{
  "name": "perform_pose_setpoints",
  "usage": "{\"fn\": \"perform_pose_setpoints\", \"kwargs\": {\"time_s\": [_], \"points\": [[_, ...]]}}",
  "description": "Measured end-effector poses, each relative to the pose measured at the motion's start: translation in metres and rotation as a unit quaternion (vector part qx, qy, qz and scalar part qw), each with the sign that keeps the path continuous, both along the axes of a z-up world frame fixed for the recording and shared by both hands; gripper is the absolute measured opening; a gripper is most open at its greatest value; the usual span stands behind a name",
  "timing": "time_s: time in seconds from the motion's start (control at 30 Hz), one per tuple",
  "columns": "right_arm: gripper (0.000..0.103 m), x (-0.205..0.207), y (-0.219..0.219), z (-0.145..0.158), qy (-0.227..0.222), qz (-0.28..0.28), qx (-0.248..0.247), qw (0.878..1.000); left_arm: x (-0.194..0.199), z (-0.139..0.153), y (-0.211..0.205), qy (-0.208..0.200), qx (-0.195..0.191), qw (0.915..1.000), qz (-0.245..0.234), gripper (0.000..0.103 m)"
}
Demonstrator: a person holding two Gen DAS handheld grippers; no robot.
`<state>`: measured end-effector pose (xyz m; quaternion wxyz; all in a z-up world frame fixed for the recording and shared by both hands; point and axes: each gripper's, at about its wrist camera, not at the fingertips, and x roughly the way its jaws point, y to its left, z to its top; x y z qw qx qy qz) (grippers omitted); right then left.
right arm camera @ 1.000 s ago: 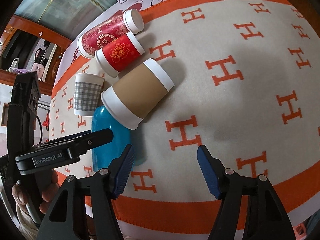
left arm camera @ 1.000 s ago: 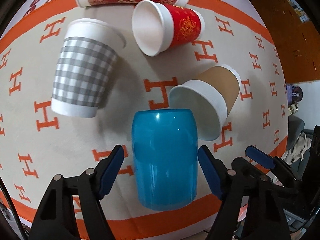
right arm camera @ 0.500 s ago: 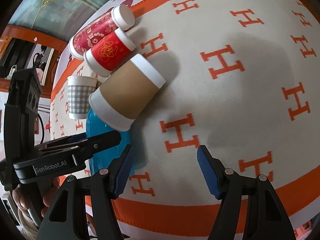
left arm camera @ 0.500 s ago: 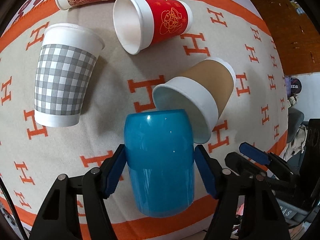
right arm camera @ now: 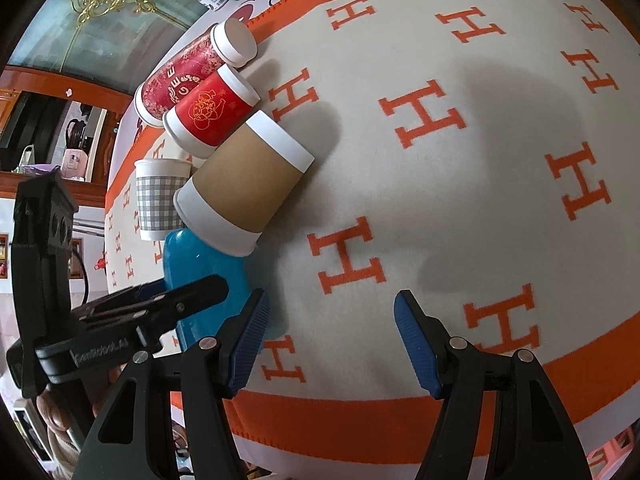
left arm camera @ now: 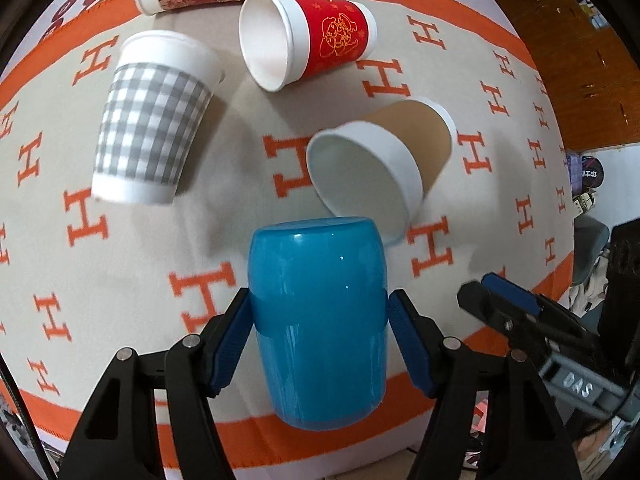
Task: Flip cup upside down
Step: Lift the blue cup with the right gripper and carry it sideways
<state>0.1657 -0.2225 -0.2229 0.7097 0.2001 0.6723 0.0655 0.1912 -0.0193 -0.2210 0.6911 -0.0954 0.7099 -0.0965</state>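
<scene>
Here my left hand-held gripper (left arm camera: 318, 316) clamped the blue cup (left arm camera: 318, 320) low in frame, while my right hand-held gripper (right arm camera: 330, 320) gaped wide, holding nothing.

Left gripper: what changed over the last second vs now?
The left gripper closed in from open on either side of the blue cup; its pads now press the cup's sides, so the cup is gripped. The cup itself looks unmoved on the cloth. The right gripper stays open and empty. The brown cup, red cup and checked cup lie as before.
</scene>
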Motion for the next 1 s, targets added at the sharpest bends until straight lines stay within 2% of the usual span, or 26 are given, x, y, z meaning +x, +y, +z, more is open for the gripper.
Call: {"fn": "perform_pose_setpoints", "kwargs": {"time_s": [0.2, 0.33, 0.67, 0.8, 1.0], "points": [[0.066, -0.012, -0.005, 0.006, -0.002, -0.001, 0.004, 1.0, -0.026, 0.017, 0.001, -0.003, -0.005, 1.0, -0.001, 0.067], [0.066, -0.023, -0.003, 0.01, -0.003, 0.006, 0.007, 1.0, -0.048, 0.02, -0.002, 0.009, -0.015, 0.9998, 0.005, 0.067], [0.066, -0.05, -0.002, 0.014, 0.003, 0.017, 0.007, 1.0, -0.089, -0.01, -0.005, 0.052, -0.011, 0.9983, 0.023, 0.067], [0.066, -0.059, -0.006, 0.014, 0.006, 0.016, 0.005, 1.0, -0.092, -0.019, -0.006, 0.045, -0.009, 0.9984, 0.032, 0.067], [0.066, -0.066, -0.01, 0.012, 0.015, 0.016, 0.007, 1.0, -0.091, -0.018, -0.006, 0.036, -0.021, 0.9985, 0.036, 0.068]]}}
